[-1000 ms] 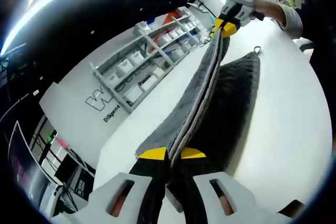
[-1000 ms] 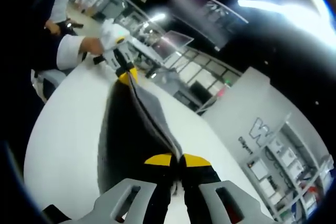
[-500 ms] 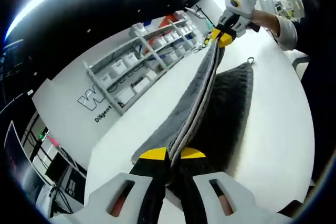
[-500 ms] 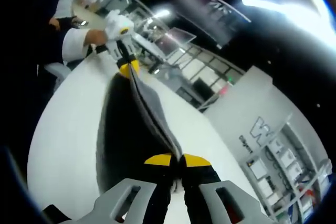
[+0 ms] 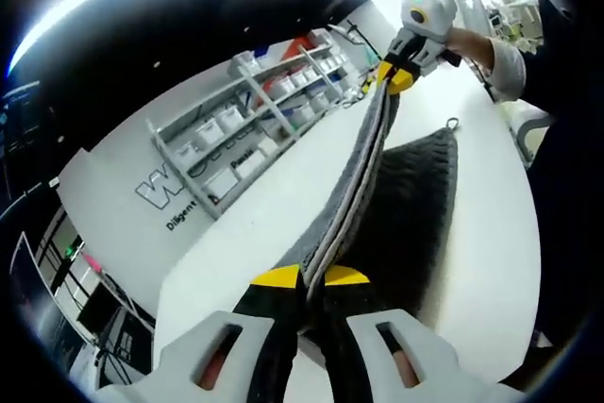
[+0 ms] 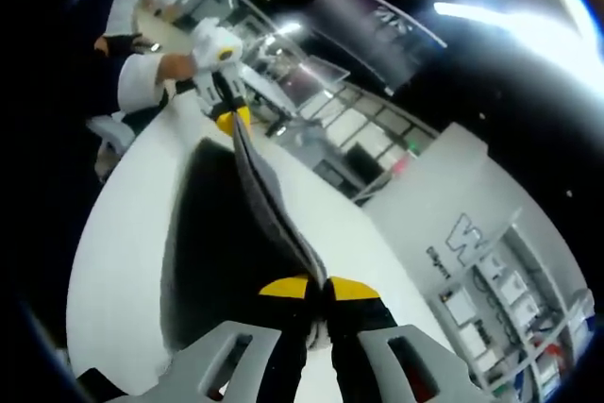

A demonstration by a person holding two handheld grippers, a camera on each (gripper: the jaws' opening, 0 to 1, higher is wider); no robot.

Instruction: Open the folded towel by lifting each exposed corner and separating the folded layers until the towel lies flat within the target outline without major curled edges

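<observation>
Left gripper view: our left tool (image 5: 313, 277) is clamped on one corner of the grey towel (image 5: 406, 195), at the bottom of the frame; the right tool (image 5: 396, 75), upper right, pinches the far corner. In the right gripper view the right tool (image 6: 316, 287) is likewise closed on the towel (image 6: 212, 233), left tool (image 6: 231, 120) at upper left. We judge the edge is held taut between both so the layers hang apart and can be laid flat. Long axis runs tool to tool, bottom centre toward upper right; lower part drapes onto the white desk (image 5: 491, 233). Shelving (image 5: 264, 110) sits behind.
</observation>
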